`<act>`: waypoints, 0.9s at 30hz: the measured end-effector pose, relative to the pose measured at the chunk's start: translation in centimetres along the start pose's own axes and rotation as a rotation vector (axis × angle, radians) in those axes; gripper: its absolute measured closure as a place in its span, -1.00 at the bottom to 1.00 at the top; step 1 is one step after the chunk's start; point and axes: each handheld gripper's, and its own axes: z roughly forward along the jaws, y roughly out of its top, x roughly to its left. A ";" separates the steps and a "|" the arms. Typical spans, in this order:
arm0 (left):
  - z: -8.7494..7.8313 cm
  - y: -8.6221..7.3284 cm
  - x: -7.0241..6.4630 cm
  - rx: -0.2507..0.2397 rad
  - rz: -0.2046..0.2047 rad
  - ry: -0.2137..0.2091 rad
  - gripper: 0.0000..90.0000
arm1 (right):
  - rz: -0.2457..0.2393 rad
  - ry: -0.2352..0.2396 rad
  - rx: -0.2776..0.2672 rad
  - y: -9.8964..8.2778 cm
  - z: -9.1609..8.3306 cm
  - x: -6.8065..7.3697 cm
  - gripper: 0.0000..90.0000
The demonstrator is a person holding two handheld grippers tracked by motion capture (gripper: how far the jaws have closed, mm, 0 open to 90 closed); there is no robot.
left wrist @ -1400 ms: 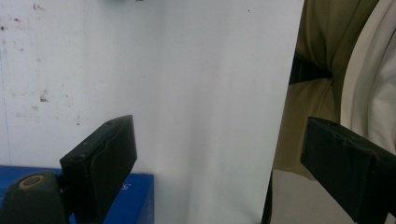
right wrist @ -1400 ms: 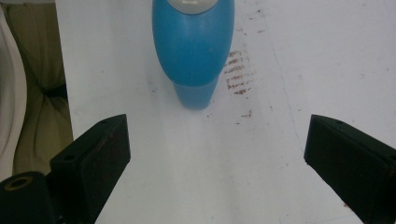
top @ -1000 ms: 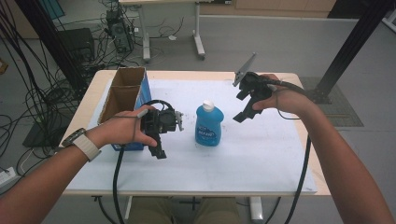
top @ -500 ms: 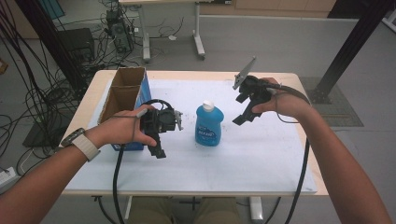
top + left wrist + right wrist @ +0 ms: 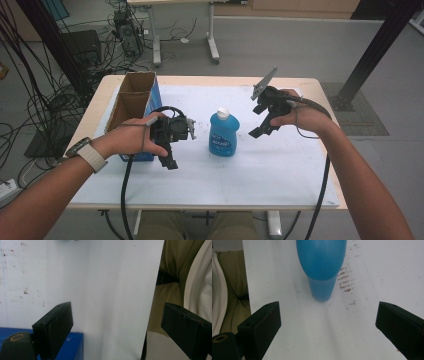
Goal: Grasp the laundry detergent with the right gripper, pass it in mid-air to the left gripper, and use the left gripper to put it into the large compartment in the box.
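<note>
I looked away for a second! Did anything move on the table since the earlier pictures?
Nothing visibly changed. The blue bottle still stands in the middle of the table, the box still sits at the left, and both claws, left and right, stay open, holding nothing, on either side of the bottle.

An open cardboard box with a blue side stands at the left edge of the white-topped table, beyond which cables sprawl on the floor.
</note>
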 end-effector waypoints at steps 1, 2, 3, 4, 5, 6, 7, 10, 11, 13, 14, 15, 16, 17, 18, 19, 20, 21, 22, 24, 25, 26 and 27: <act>0.0 0.0 0.0 0.000 0.000 0.000 -0.75 | 0.000 0.000 0.000 0.0 0.0 0.0 -0.86; 0.0 0.0 0.0 0.000 0.000 0.000 -0.75 | 0.003 0.001 -0.002 -0.1 0.1 0.0 -0.87; 0.0 0.0 0.0 0.000 -0.001 -0.001 -0.75 | 0.002 0.000 -0.001 -0.1 0.2 0.1 -0.87; 0.0 0.0 0.0 0.000 0.000 0.001 -0.75 | 0.008 0.003 -0.009 -0.2 0.2 0.1 -0.87; 0.0 0.0 0.0 0.000 0.000 0.001 -0.75 | 0.008 0.003 -0.009 -0.2 0.2 0.1 -0.87; 0.0 0.0 -0.1 -0.001 -0.001 0.001 -0.75 | 0.009 0.001 -0.011 -0.3 0.3 0.2 -0.87; 0.1 0.0 -0.1 -0.003 -0.001 0.003 -0.75 | 0.007 0.002 -0.014 -0.3 0.4 0.2 -0.87; 0.1 0.0 -0.1 -0.001 0.000 0.004 -0.75 | 0.011 0.003 -0.018 -0.5 0.5 0.3 -0.87; 0.1 0.1 -0.1 0.000 0.001 0.003 -0.75 | 0.015 0.005 -0.023 -0.6 0.6 0.3 -0.87; 0.1 0.1 -0.1 0.002 0.003 0.003 -0.75 | 0.023 0.002 -0.033 -0.7 0.7 0.3 -0.87; 0.1 0.2 -0.1 0.003 0.005 0.003 -0.75 | 0.023 0.001 -0.033 -0.8 0.8 0.3 -0.87; 0.1 0.2 -0.1 0.003 0.005 0.003 -0.75 | 0.026 0.001 -0.040 -0.8 0.8 0.4 -0.87; 0.2 0.2 -0.1 0.004 0.006 0.003 -0.75 | 0.027 0.001 -0.043 -0.9 0.9 0.4 -0.87; 0.2 0.2 -0.1 0.003 0.005 0.004 -0.75 | 0.027 0.001 -0.043 -0.9 0.9 0.4 -0.87; 0.2 0.2 -0.1 0.004 0.005 0.003 -0.75 | 0.031 0.001 -0.048 -1.0 1.0 0.4 -0.87; 0.2 0.2 -0.1 0.004 0.005 0.003 -0.75 | 0.031 0.001 -0.049 -1.0 1.1 0.4 -0.88; 0.2 0.2 -0.1 0.007 0.006 0.004 -0.75 | 0.031 0.001 -0.049 -1.0 1.1 0.4 -0.88; 0.2 0.2 -0.1 0.004 0.005 0.004 -0.75 | 0.034 0.003 -0.051 -1.1 1.1 0.4 -0.88; 0.2 0.2 -0.1 0.007 0.006 0.004 -0.75 | 0.035 0.000 -0.054 -1.1 1.1 0.5 -0.88; 0.2 0.3 -0.2 0.008 0.006 0.004 -0.75 | 0.036 0.000 -0.064 -1.2 1.2 0.5 -0.88; 0.2 0.3 -0.2 0.008 0.006 0.004 -0.75 | 0.036 0.000 -0.064 -1.2 1.2 0.5 -0.88; 0.2 0.3 -0.2 0.007 0.005 0.003 -0.75 | 0.035 -0.002 -0.070 -1.3 1.3 0.5 -0.88; 0.2 0.3 -0.2 0.009 0.006 0.003 -0.75 | 0.036 -0.007 -0.073 -1.3 1.3 0.5 -0.88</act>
